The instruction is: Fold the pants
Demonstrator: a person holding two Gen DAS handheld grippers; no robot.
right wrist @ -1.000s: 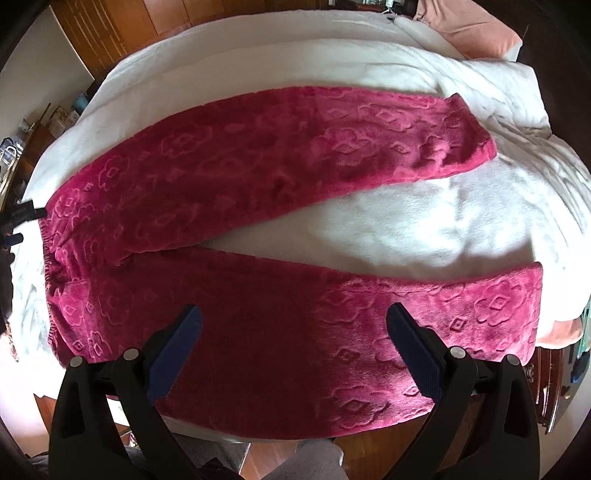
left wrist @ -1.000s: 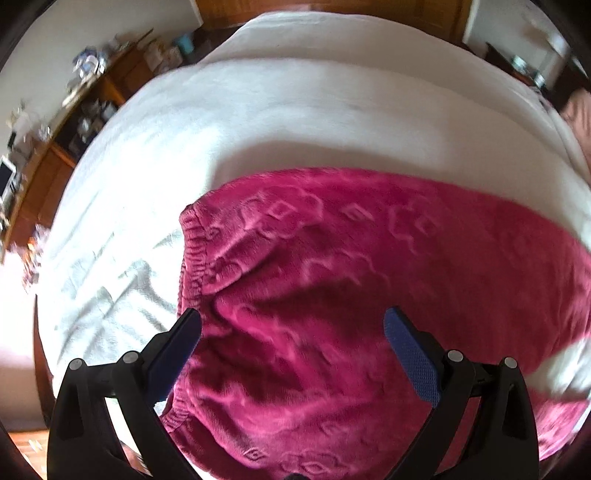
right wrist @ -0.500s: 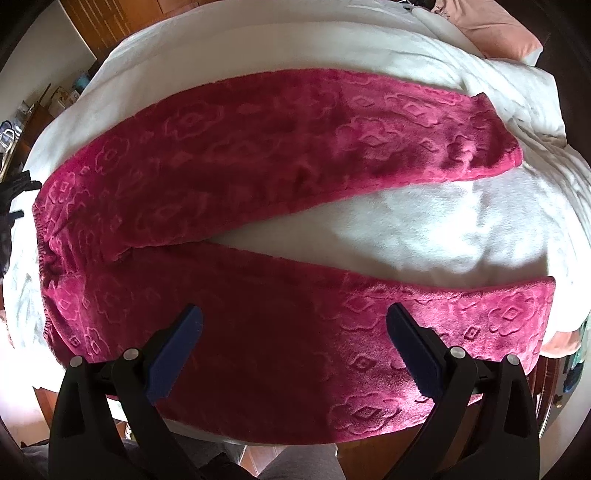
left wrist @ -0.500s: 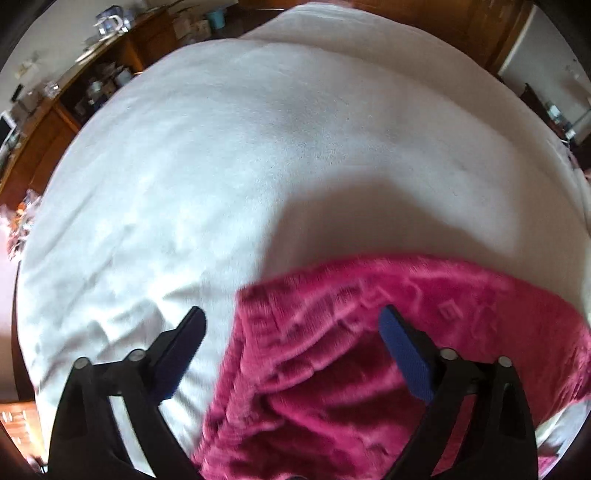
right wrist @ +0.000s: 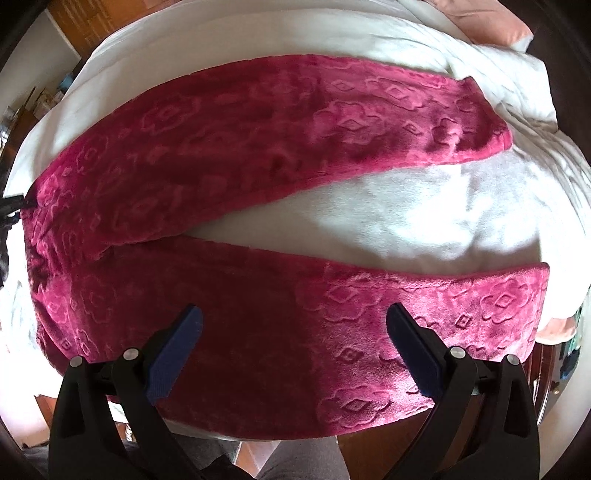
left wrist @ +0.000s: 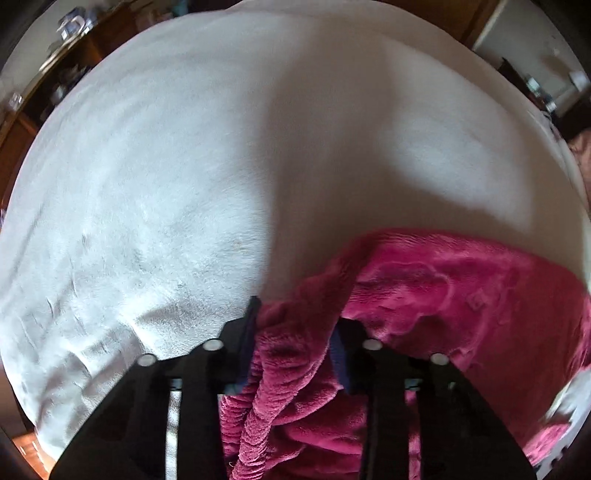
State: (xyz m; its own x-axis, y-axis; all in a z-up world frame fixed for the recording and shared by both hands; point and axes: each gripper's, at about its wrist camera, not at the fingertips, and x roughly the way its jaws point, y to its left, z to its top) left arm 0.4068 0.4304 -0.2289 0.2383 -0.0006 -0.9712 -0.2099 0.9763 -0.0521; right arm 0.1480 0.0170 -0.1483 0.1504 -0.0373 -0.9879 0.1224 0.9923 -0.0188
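1. Magenta plush fleece pants [right wrist: 207, 155], embossed with flower and diamond shapes, lie spread on a white fuzzy bed cover [right wrist: 424, 218] — waistband at the left of the right wrist view, both legs running to the right.
2. The two legs part in a V: the far leg [right wrist: 332, 122] angles up toward a heap of white bedding [right wrist: 517, 85], and the near leg [right wrist: 406, 314] lies along the bed's front edge, with bare cover between them.
3. The left gripper [left wrist: 295, 321] has its black fingers with blue pads [left wrist: 338, 350] drawn close together on a bunched fold at the waistband corner of the pants [left wrist: 443, 295] — fleece fills the gap between the fingers and rises in a ridge there.
4. Beyond that corner the left wrist view shows only the cover [left wrist: 166, 184], crossed by a broad shadow; the picture is somewhat blurred.
5. The right gripper [right wrist: 295, 325] hangs above the near leg with its fingers [right wrist: 177, 343] spread wide and nothing between them; whether the tips touch the fleece cannot be told.
6. A pink pillow [right wrist: 491, 22] lies at the far right corner of the bed, and wooden furniture [right wrist: 81, 22] stands at the far left.
7. At the left edge of the right wrist view, a dark part of the left gripper [right wrist: 11, 206] sits against the waistband.
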